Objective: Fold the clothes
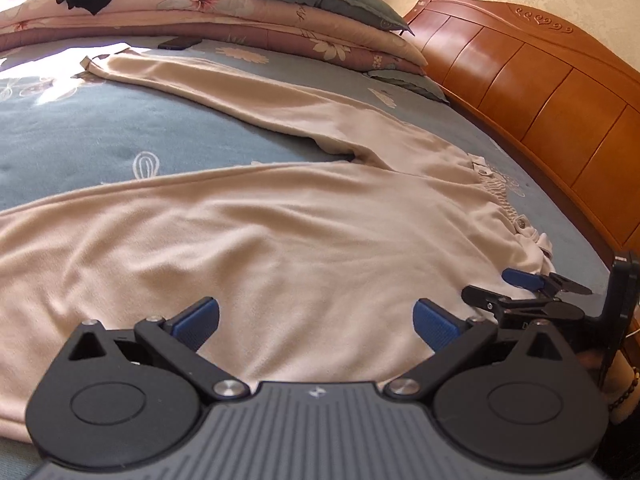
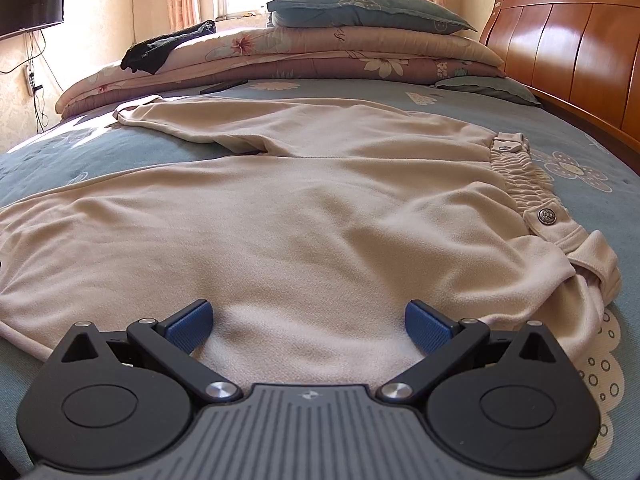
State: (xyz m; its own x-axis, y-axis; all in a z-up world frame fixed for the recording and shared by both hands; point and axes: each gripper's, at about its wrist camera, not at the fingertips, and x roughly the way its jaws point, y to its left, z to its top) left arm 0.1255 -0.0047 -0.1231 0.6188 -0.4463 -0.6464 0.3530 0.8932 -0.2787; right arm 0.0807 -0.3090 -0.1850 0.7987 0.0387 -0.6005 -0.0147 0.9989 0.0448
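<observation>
A pair of cream trousers [image 1: 280, 232] lies spread flat on the blue bedspread [image 1: 80, 136]. Its elastic waistband with metal buttons [image 2: 532, 200] is on the right, and both legs run off to the left. The far leg [image 2: 224, 120] angles away from the near one. My left gripper [image 1: 316, 320] hovers open just over the near leg's upper part, with nothing between its blue pads. My right gripper [image 2: 308, 320] is also open and low over the cloth close to the waistband's near corner. The left wrist view shows the right gripper [image 1: 504, 286] at that corner.
Folded floral quilts [image 2: 320, 60] and a grey-green pillow [image 2: 368, 8] are stacked across the far side of the bed, with a black garment [image 2: 168, 46] on them. A dark phone [image 1: 180, 43] lies before the quilts. The wooden headboard [image 2: 568, 48] runs along the right.
</observation>
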